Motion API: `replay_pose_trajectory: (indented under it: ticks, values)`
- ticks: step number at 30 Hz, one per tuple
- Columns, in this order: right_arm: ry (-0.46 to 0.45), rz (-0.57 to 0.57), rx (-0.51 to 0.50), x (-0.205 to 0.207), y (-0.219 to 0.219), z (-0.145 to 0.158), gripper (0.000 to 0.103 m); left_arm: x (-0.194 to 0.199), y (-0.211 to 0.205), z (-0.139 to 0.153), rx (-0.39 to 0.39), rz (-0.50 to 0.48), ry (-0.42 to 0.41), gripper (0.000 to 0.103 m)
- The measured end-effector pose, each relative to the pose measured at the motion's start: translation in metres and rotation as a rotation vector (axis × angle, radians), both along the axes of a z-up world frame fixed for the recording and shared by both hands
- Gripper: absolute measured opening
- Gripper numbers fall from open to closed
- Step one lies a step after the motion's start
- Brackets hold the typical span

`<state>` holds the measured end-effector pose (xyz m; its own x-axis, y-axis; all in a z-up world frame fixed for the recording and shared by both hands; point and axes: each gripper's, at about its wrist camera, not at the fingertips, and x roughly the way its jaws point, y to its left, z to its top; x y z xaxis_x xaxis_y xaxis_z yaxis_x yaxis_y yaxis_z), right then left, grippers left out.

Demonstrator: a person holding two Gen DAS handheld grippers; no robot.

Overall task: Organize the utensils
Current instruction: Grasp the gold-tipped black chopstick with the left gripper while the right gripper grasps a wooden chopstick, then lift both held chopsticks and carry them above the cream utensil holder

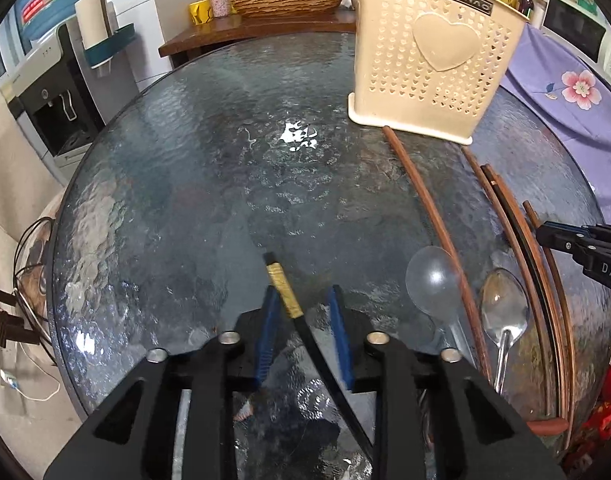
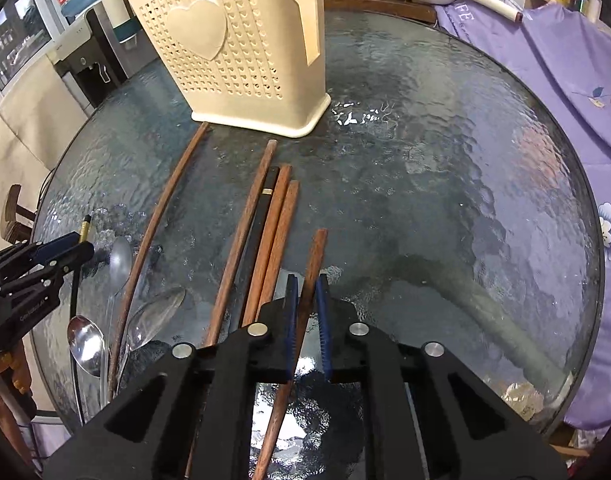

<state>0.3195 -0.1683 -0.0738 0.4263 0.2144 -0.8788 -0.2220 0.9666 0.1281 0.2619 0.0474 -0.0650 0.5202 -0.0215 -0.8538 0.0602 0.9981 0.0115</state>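
Observation:
A cream perforated utensil holder [image 1: 429, 60] stands on the round glass table [image 1: 209, 168]; it also shows in the right wrist view [image 2: 241, 48]. My left gripper [image 1: 303, 294] is open around a black chopstick with a gold band [image 1: 283, 288], which lies between the blue pads. My right gripper [image 2: 306, 280] is shut on a brown wooden chopstick [image 2: 315, 252]. Several brown chopsticks [image 2: 265, 232] and one black one lie side by side left of it. A long brown chopstick [image 1: 425, 204], a clear plastic spoon [image 1: 431, 280] and a metal spoon [image 1: 503, 308] lie to the left gripper's right.
A purple flowered cloth [image 2: 545, 64] hangs at the table's right edge. A wooden counter [image 1: 257, 28] with a woven basket stands behind the table. A water dispenser [image 1: 61, 92] stands at the left. Two metal spoons [image 2: 101, 296] lie near the left gripper in the right wrist view.

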Motion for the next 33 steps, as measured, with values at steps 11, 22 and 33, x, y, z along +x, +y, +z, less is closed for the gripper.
replay_pose_trajectory:
  ticks: [11, 22, 33]
  values:
    - [-0.004, 0.036, -0.035, 0.007, 0.008, 0.0, 0.009, 0.019, -0.008, -0.001, 0.034, -0.013, 0.007, 0.007]
    - [-0.108, 0.019, -0.003, 0.0, -0.005, 0.01, 0.008, 0.024, -0.015, 0.0, 0.018, -0.008, -0.013, 0.007]
    - [-0.383, 0.027, 0.08, -0.025, -0.026, 0.093, 0.008, 0.007, -0.019, 0.078, -0.045, -0.031, -0.221, 0.007]
